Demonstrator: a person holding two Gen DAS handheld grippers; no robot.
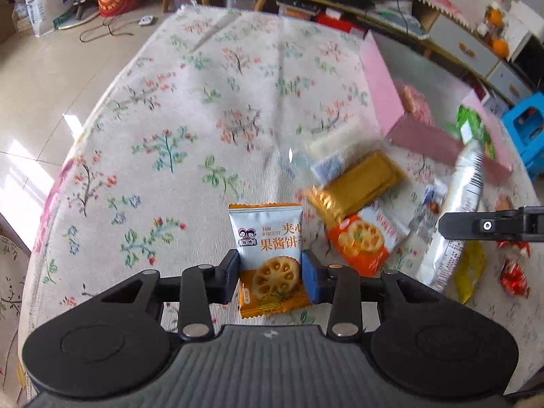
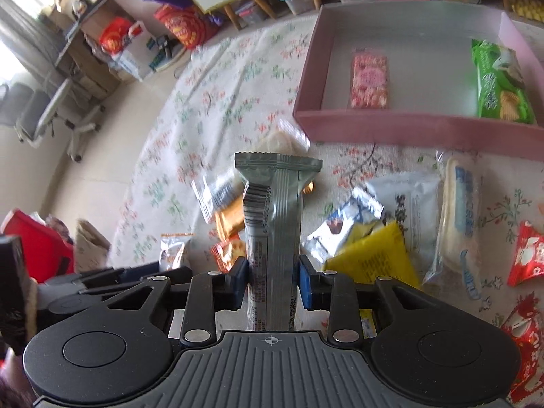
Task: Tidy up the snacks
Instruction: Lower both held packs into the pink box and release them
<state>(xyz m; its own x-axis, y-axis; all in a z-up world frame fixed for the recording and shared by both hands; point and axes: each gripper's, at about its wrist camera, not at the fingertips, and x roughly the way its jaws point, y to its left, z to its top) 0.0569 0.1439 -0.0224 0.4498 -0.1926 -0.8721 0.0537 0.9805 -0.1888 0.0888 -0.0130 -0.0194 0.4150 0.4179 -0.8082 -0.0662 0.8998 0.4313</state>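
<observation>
Left hand-held gripper (image 1: 270, 273): its two fingers are squeezed on the jam biscuit pack (image 1: 267, 238), one on each side, near the pack's lower half.
Jam biscuit pack: stands upright, pale blue with orange ends and a round biscuit picture, above the flowered cloth (image 1: 190, 119).
Right hand-held gripper (image 2: 272, 285): clamped on the long silver pack (image 2: 272, 234), which sticks up and forward with its crimped end on top.
Pile of snacks: a gold pack (image 1: 357, 187) and an orange biscuit pack (image 1: 365, 241) lie just right of the left gripper, touching each other. A yellow pack (image 2: 374, 258) and red candies (image 2: 530, 258) lie on the right.
Pink box (image 2: 418, 129): sits past the pile on the bench. Inside are a pink-red pack (image 2: 370, 80) and a green pack (image 2: 501, 81), well apart, with bare floor between them.
Open room: the cloth left of the pile is bare as far as its far edge.
Bench edge: the cloth curves down on the left, with the tiled floor (image 1: 44, 78) beyond.
</observation>
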